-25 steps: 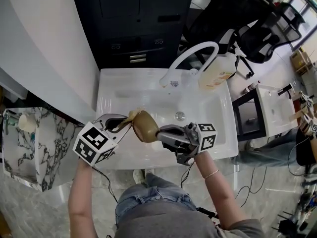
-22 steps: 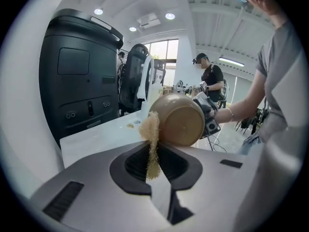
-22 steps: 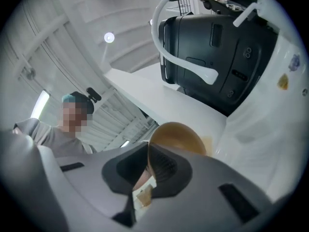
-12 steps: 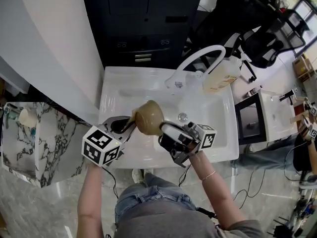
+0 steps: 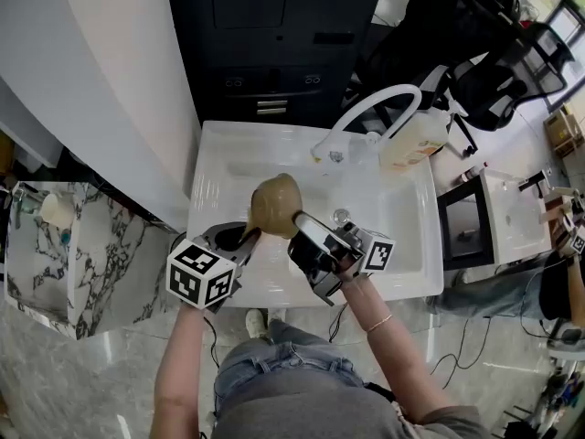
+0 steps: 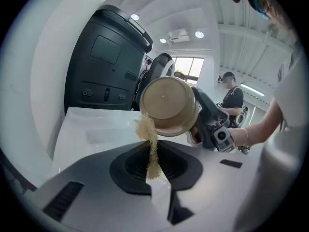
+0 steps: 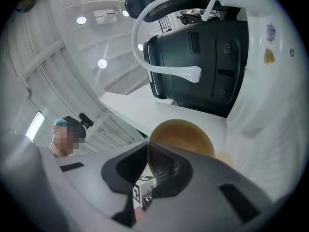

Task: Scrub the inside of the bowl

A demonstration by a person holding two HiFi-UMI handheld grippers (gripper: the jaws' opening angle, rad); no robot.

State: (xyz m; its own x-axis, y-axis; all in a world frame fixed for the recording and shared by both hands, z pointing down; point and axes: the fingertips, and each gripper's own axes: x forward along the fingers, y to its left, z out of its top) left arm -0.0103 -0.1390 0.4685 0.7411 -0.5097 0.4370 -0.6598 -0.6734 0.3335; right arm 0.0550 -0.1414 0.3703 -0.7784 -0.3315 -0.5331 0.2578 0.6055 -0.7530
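A tan bowl [image 5: 274, 202] hangs tilted over the white sink [image 5: 395, 210]. My right gripper [image 5: 298, 224] is shut on its rim from the near right side. In the right gripper view the bowl's rim [image 7: 183, 135] runs between the jaws. My left gripper [image 5: 244, 236] is shut on a thin tan scrub sponge [image 6: 150, 146] whose upper end touches the bowl's [image 6: 167, 105] lower left edge. The left gripper view shows the bowl's outside bottom and the right gripper [image 6: 213, 126] behind it. No view shows the inside of the bowl.
A white curved faucet [image 5: 368, 112] and a soap bottle [image 5: 412, 142] stand at the sink's back right. A drain [image 5: 342, 216] lies just right of the bowl. A marble counter [image 5: 84, 256] is at the left, a dark cabinet [image 5: 274, 44] behind.
The bowl has moved a little away from me, toward the middle of the sink, in the right gripper. The left gripper followed with the sponge at the bowl's edge.
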